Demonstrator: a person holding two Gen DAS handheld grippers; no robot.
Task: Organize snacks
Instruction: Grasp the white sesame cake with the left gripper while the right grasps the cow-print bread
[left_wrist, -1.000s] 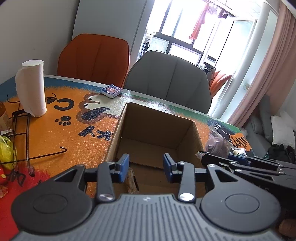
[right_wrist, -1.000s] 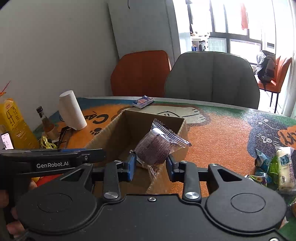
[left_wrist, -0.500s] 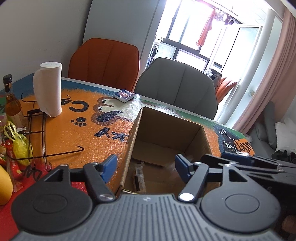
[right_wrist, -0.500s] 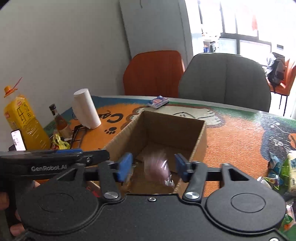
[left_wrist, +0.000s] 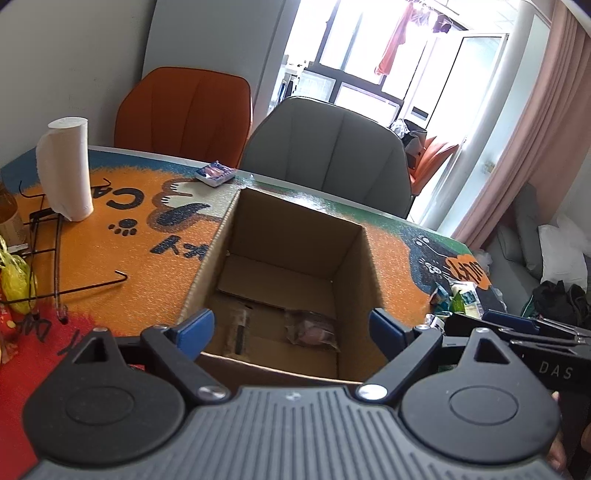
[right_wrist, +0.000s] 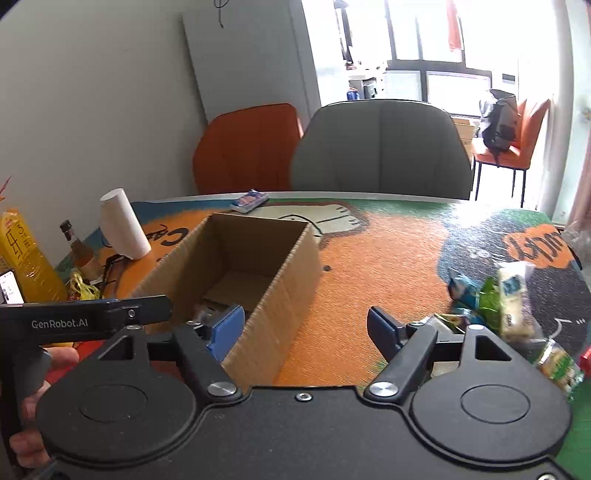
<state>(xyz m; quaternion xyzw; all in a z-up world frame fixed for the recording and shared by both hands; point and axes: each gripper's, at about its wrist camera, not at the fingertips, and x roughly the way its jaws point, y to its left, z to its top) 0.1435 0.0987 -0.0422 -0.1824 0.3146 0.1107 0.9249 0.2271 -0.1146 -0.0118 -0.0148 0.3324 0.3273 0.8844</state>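
An open cardboard box (left_wrist: 369, 266) stands on the table; it also shows in the right wrist view (right_wrist: 291, 273). On its floor lie a clear-wrapped purple snack (left_wrist: 312, 326) and a thin wrapped stick (left_wrist: 240, 328). My left gripper (left_wrist: 291, 328) is open and empty above the box's near edge. My right gripper (right_wrist: 306, 325) is open and empty, over the box's right wall and the mat. A pile of loose snack packets (right_wrist: 506, 306) lies on the table to the right; it also shows in the left wrist view (left_wrist: 454, 295).
A paper towel roll (left_wrist: 66, 168), a wire rack (left_wrist: 48, 258) and bottles (right_wrist: 26, 258) stand at the left. A small blue packet (left_wrist: 215, 173) lies at the far table edge. An orange chair (left_wrist: 184, 110) and a grey chair (left_wrist: 328, 155) stand behind the table.
My right gripper opened and dropped the purple snack into the box, then swung right. My left gripper opened wide and pulled back above the box's near edge.
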